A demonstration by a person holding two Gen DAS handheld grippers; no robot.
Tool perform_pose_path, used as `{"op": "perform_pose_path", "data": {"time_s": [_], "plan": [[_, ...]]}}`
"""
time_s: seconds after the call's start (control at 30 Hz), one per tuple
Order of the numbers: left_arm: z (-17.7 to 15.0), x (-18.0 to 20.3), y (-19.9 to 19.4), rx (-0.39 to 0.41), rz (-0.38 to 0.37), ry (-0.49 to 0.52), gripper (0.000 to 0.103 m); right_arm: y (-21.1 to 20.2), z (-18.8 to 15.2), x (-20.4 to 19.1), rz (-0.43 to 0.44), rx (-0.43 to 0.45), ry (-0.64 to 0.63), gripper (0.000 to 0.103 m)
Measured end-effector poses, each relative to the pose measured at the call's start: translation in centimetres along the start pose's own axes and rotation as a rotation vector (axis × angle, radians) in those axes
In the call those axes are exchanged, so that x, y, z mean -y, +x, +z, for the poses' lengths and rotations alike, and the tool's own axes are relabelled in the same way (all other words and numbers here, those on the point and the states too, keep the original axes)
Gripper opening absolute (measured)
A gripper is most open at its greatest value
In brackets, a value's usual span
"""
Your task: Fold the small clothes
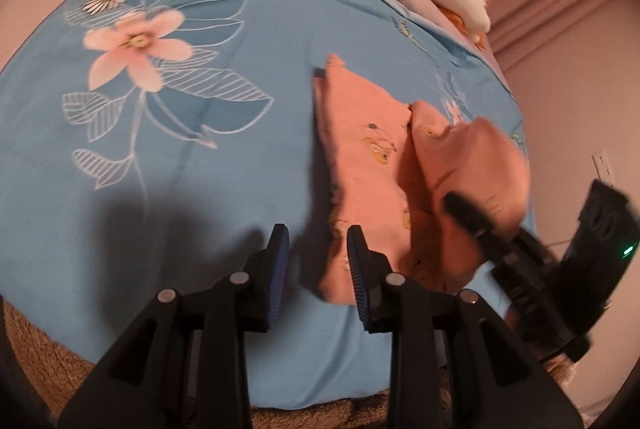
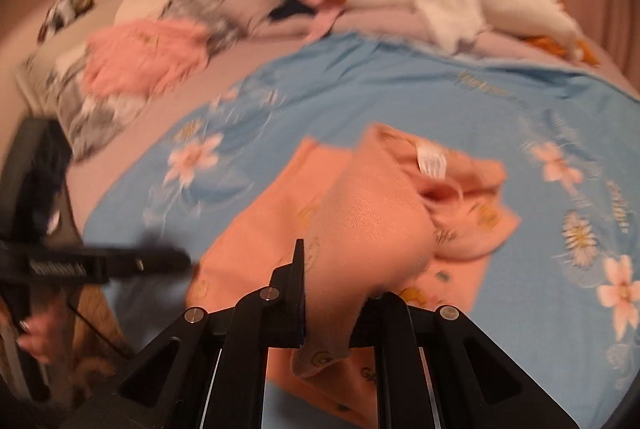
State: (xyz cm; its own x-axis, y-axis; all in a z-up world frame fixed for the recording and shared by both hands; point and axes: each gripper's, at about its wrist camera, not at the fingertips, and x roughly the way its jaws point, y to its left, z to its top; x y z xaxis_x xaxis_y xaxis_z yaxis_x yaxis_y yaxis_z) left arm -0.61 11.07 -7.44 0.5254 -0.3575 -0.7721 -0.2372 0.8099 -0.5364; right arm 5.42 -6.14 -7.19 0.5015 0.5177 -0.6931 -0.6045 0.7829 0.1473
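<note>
A small orange garment [image 1: 364,157] with yellow prints lies on the blue floral sheet [image 1: 224,181], right of centre in the left wrist view. My left gripper [image 1: 318,253] hovers at its near left edge, open, with nothing between its blue pads [image 1: 280,257]. My right gripper [image 2: 336,281] is shut on a lifted fold of the orange garment [image 2: 368,213], which drapes over and hides its right finger. The rest of the garment [image 2: 260,237] lies flat beneath, with a white label showing. From the left wrist view the right gripper [image 1: 466,209] shows blurred under the raised fold.
A white plush goose [image 2: 472,1] lies along the bed's far edge. A pile of pink and patterned clothes [image 2: 144,57] sits at the far left. A brown fuzzy blanket [image 1: 36,345] borders the sheet's near edge. A hand [image 2: 36,341] holds the left gripper [image 2: 160,261].
</note>
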Motion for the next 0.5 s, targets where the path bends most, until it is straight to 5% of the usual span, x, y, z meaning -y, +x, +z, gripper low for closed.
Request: {"op": "perform_pose_path", "data": {"time_s": [0.27,0.33,0.4,0.5], "plan": [[0.7,1.3,-0.4,0.014,-0.035,0.021,0.037,1.9,-1.7,-0.1,0.051,-0.092,0.032,0.015],[1.1,2.2,-0.5,0.023,-0.055,0.043,0.041,1.0,-1.8,0.5,0.077,-0.09,0.052,0.024],[1.8,3.2,-0.4,0.023,-0.089,0.061,0.045,-0.2,-2.0,1.1,0.095,-0.067,0.079,0.055],[2.5,4.7,-0.2,0.015,-0.142,0.091,0.049,-2.5,-2.4,2.5,0.091,-0.008,0.124,0.065]]}}
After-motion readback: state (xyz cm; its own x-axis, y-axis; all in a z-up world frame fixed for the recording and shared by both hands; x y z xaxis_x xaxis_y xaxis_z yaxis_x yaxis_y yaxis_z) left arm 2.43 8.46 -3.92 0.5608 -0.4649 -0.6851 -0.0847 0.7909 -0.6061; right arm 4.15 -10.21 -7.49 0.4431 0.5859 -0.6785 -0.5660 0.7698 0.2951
